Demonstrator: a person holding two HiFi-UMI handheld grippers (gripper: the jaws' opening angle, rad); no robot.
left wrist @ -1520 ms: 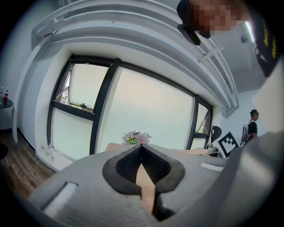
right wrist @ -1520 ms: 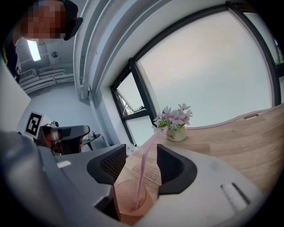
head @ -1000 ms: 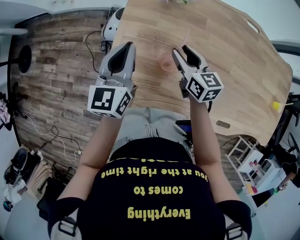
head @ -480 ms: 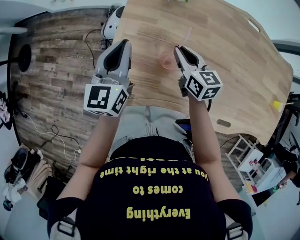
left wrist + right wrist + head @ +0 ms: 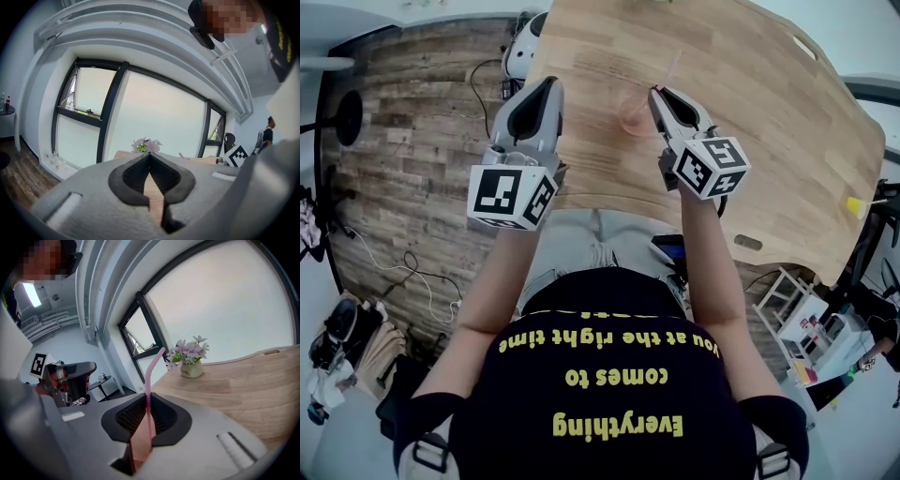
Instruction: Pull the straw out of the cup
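Observation:
A clear pink cup (image 5: 633, 120) stands near the front edge of the wooden table (image 5: 750, 141), with a pink straw (image 5: 671, 69) leaning out of it. My right gripper (image 5: 656, 94) is at the cup's right side. Its jaws are closing, and in the right gripper view the straw (image 5: 150, 371) rises from between the tips of the right gripper (image 5: 147, 397), pinched there, with the cup (image 5: 140, 446) below. My left gripper (image 5: 551, 84) hovers left of the cup at the table's edge. The left gripper (image 5: 150, 154) is shut with nothing in it.
A small pot of pink flowers (image 5: 190, 367) stands further back on the table. A yellow item (image 5: 855, 208) lies at the table's right end. Beyond the table's left edge is wood floor with cables (image 5: 403, 272).
The right gripper's jaws have narrowed from wide open to closed round the straw. The left gripper has shifted slightly left and away from me.

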